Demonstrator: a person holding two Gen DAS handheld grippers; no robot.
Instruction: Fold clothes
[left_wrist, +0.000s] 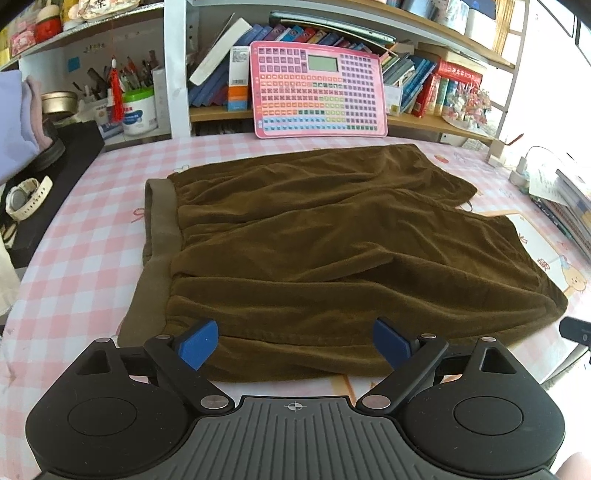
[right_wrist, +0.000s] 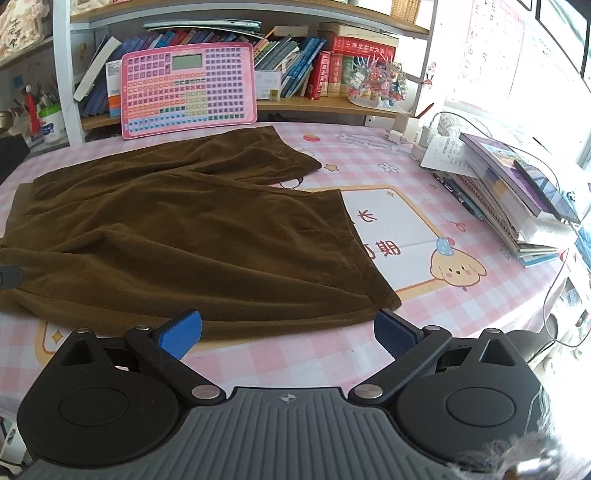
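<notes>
Brown shorts (left_wrist: 314, 240) lie spread flat on the pink checked table (left_wrist: 85, 240), grey-brown waistband (left_wrist: 162, 236) at the left, two legs pointing right. My left gripper (left_wrist: 295, 345) is open and empty, its blue pads over the near edge of the shorts by the waistband end. In the right wrist view the shorts (right_wrist: 177, 236) fill the left and middle. My right gripper (right_wrist: 290, 334) is open and empty, just in front of the near leg's hem corner (right_wrist: 391, 301). The other gripper's tip shows at the left edge (right_wrist: 9, 277).
A pink keyboard toy (left_wrist: 317, 92) leans on the bookshelf (left_wrist: 424, 122) behind the shorts. A stack of books (right_wrist: 517, 195) and cables sit at the right of the table. A watch (left_wrist: 26, 197) and a black box (left_wrist: 62, 177) lie at the left.
</notes>
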